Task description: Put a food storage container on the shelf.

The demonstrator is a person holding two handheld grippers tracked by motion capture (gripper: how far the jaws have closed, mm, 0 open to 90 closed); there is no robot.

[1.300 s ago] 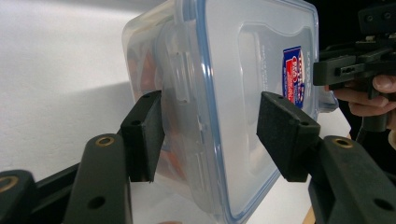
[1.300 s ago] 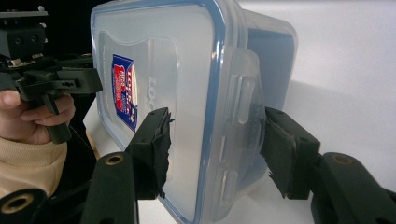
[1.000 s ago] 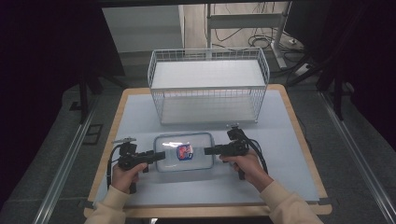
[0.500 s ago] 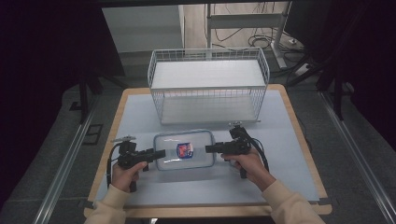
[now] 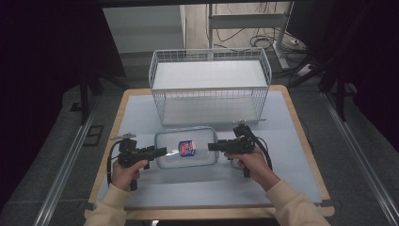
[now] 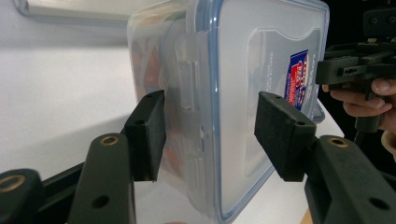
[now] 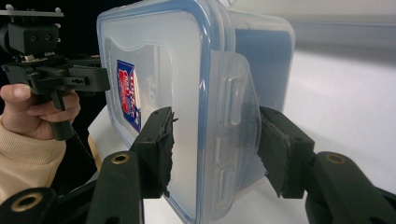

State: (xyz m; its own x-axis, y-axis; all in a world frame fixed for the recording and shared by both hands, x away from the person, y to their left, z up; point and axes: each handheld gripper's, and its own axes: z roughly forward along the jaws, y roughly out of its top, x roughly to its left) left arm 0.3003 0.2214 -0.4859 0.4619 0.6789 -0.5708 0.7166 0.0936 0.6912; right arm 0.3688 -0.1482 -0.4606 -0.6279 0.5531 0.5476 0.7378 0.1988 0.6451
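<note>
table [image 5: 141, 106] | on it: wire basket [image 5: 210, 87], lidded plastic container [image 5: 186, 148]

One camera hangs above the near edge of the table [image 5: 141, 106], facing forward and down, far enough off to take in the whole tabletop, the wire basket [image 5: 210, 87] at the far side and the floor beyond. Two more ride on the hand-held tools. The one on the left gripper [image 6: 210, 135] looks rightward along its jaws, very close to the left end of the clear container [image 5: 186, 147]. The one on the right gripper [image 7: 215, 140] looks leftward, equally close to the right end. Both share that container, and each catches the opposite hand behind it.
</note>
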